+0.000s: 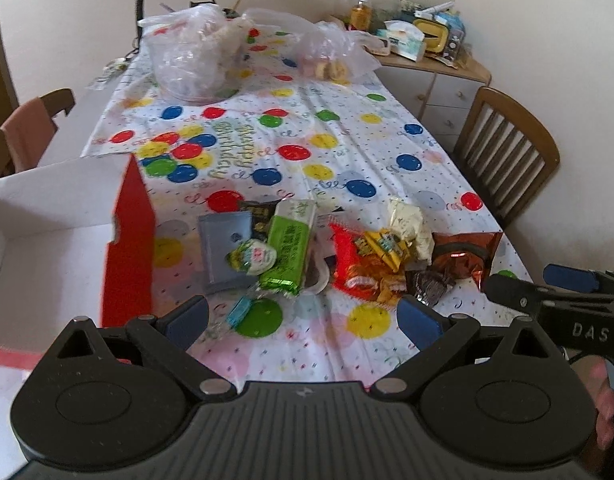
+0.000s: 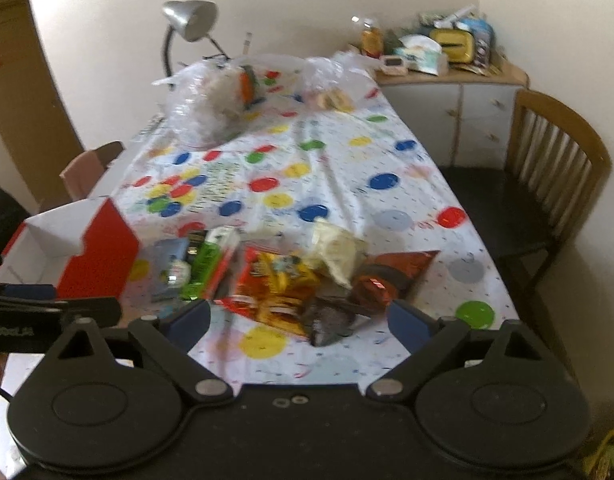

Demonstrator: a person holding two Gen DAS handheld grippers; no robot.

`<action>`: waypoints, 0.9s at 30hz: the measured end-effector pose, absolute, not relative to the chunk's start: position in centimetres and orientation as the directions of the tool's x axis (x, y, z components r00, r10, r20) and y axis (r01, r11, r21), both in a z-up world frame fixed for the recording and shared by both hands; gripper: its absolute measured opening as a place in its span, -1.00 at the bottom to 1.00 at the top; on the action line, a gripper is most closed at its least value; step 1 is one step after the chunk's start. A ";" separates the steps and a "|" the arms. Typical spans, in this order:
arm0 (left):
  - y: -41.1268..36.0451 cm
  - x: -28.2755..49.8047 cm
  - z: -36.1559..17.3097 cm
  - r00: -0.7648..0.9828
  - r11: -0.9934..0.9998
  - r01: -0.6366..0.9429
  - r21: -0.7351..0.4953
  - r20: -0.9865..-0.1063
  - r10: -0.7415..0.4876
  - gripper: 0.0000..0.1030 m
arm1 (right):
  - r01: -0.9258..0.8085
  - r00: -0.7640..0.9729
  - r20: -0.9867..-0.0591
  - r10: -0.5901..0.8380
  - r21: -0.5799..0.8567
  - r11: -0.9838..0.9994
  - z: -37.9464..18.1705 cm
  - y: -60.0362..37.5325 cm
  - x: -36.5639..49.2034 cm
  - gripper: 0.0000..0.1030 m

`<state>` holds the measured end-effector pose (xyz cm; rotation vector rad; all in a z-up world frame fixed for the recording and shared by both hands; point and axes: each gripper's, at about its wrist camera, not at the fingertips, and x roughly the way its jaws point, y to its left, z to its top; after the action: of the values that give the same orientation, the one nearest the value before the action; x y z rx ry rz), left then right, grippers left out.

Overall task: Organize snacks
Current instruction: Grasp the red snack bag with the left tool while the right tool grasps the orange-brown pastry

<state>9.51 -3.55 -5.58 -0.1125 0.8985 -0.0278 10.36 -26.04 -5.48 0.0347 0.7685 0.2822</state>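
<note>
Snacks [image 1: 347, 248] lie in a loose heap on the table [image 1: 327, 344], in the middle of both wrist views, just beyond the tips of both tongs. The left tongs [image 1: 303, 316] are spread wide with nothing between the blue pads [image 1: 417, 316]; they hover above the cloth, near the pile's close edge. The right tongs [image 2: 301, 316] are likewise spread and empty, and a dark crinkled wrapper [image 2: 331, 320] lies between their tips in the lower middle of that view. In the left view the right tongs show at the right edge, level with the pile.

Within the heap, a green bar packet [image 1: 289, 248] has its long axis running from the lower middle up and slightly rightward, its far end pointing away toward the back of the table. To its left a grey-blue flat pouch [image 1: 223, 248] lies flat, with a small round lidded cup [image 1: 253, 258] resting on it and touching the green packet. To the right sits a red-and-yellow bag [image 1: 367, 260], then a pale crumpled bag [image 1: 411, 228], then a brown foil bag [image 1: 463, 252] with its open mouth turned toward the right edge. A small blue-wrapped sweet [image 1: 239, 308] lies alone, nearer than the heap.

At the left of the frame stands an open red box [image 1: 127, 240] with white inside walls, just beside the pile. Clear plastic bags [image 1: 195, 56] sit at the far end of the balloon-printed cloth, a wooden chair [image 1: 507, 152] stands at the right side, and a desk lamp [image 2: 189, 20] rises at the upper left of the right view.
</note>
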 end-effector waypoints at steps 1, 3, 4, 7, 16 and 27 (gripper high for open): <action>-3.5 9.9 -5.7 0.620 0.993 -0.022 -0.114 -0.781 -0.076 0.95 | -0.229 0.684 -0.683 0.255 0.131 0.965 -5.7 -26.4 10.8 0.83; -3.6 10.9 -6.0 0.621 0.993 -0.015 -0.121 -0.779 -0.085 0.95 | -0.220 0.690 -0.684 0.236 0.113 0.969 -6.0 -27.0 11.8 0.81; -3.6 11.3 -6.2 0.622 0.993 -0.012 -0.119 -0.778 -0.086 0.95 | -0.214 0.695 -0.684 0.224 0.101 0.972 -6.1 -27.3 12.4 0.81; -3.6 12.4 -6.7 0.618 0.992 -0.007 -0.125 -0.780 -0.094 0.94 | -0.224 0.694 -0.687 0.218 0.082 0.971 -6.6 -28.3 14.4 0.81; -4.2 14.9 -8.1 0.587 0.992 0.009 -0.122 -0.803 -0.104 0.71 | -0.463 0.609 -0.754 0.246 -0.086 0.882 -8.8 -28.2 20.1 0.61; -6.6 15.4 -10.2 0.532 0.981 0.141 -0.135 -0.825 -0.190 0.70 | -0.650 0.442 -0.856 0.267 -0.100 0.754 -11.8 -27.9 25.5 0.47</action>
<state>15.42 -6.61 -10.18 -0.0544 0.9908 -0.1978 25.51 -27.88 -11.79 -0.4536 0.9543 0.5934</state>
